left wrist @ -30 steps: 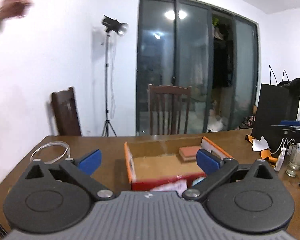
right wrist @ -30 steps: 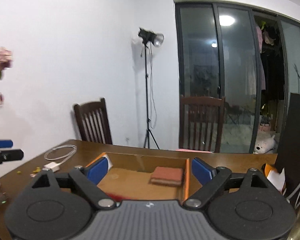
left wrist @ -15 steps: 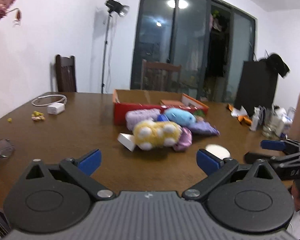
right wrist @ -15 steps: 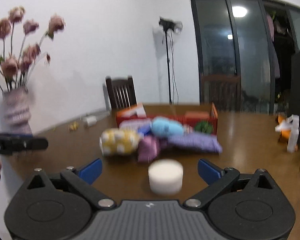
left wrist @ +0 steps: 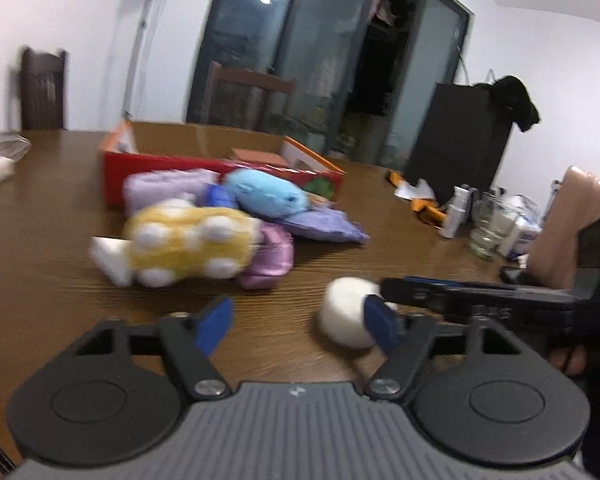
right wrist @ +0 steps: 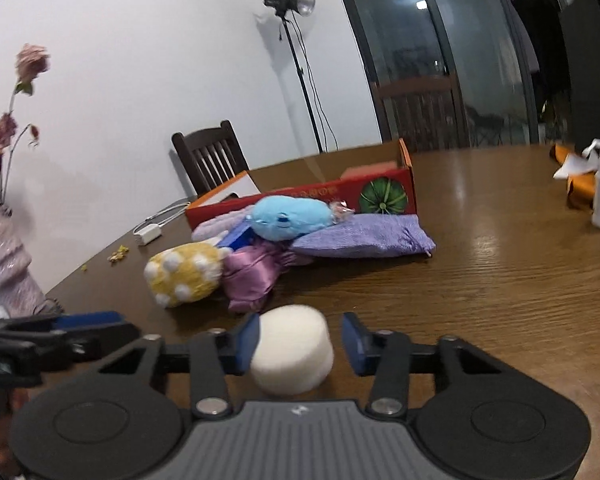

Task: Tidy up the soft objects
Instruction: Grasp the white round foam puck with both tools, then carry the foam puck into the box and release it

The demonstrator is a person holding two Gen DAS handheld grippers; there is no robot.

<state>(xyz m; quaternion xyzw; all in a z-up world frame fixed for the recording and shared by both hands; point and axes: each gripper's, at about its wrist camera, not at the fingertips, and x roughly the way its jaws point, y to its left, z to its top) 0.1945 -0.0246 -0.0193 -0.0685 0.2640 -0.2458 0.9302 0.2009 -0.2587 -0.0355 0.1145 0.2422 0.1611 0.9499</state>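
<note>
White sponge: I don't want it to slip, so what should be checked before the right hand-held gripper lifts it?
1. The white sponge lies between the jaws of the right hand-held gripper, which have just been closing: ok.
2. Both pads pressing it: not ok, a gap shows at one pad.
3. Sponge apart from the yellow plush: ok.
4. The red box open on top: ok.
5. Room left in the box: cannot tell.

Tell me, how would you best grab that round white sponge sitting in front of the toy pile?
Probably by its curved side wall, coming in low from the near side. The white sponge stands upright on its flat base on the table, apart from the pile, so both sides are free. The right gripper already straddles it, its jaws having just been closing; one pad looks to touch, the other stands clear.
</note>
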